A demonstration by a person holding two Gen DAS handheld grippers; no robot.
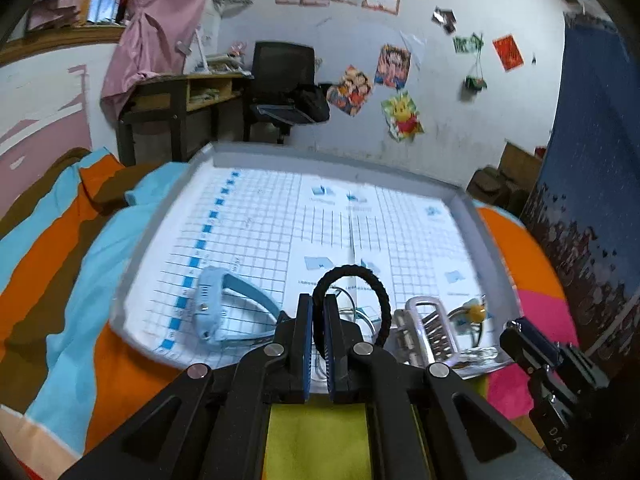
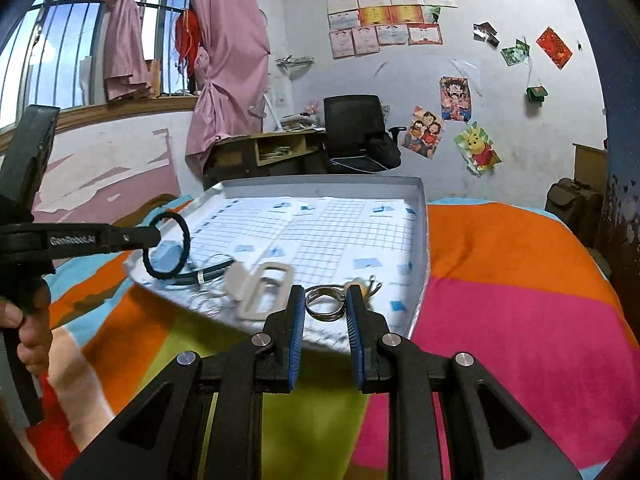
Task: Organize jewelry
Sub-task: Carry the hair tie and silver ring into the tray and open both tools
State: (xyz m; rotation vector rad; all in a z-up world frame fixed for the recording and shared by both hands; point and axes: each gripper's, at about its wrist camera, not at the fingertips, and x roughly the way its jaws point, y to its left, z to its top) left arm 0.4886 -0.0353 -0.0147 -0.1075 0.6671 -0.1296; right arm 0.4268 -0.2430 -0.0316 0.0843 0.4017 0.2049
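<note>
My left gripper (image 1: pixel 318 304) is shut on a black braided bracelet (image 1: pixel 372 280) and holds it upright above the near edge of the grey tray (image 1: pixel 168 196). The bracelet also shows in the right wrist view (image 2: pixel 168 246), held by the left gripper (image 2: pixel 154 236). My right gripper (image 2: pixel 326 300) is open, its fingers on either side of a silver ring (image 2: pixel 325 303) on the tray's (image 2: pixel 422 216) near edge; I cannot tell if they touch it. A light blue watch (image 1: pixel 218 306), a silver clasp (image 1: pixel 430 326) and a yellow charm (image 1: pixel 474 312) lie on the tray.
The tray is lined with gridded paper (image 1: pixel 304 224) and rests on a striped, colourful bedspread (image 2: pixel 500 280). A dark band (image 2: pixel 208 272) and a pale clasp (image 2: pixel 262 288) lie near the tray's front edge. A desk and a black chair (image 2: pixel 356 128) stand behind by the wall.
</note>
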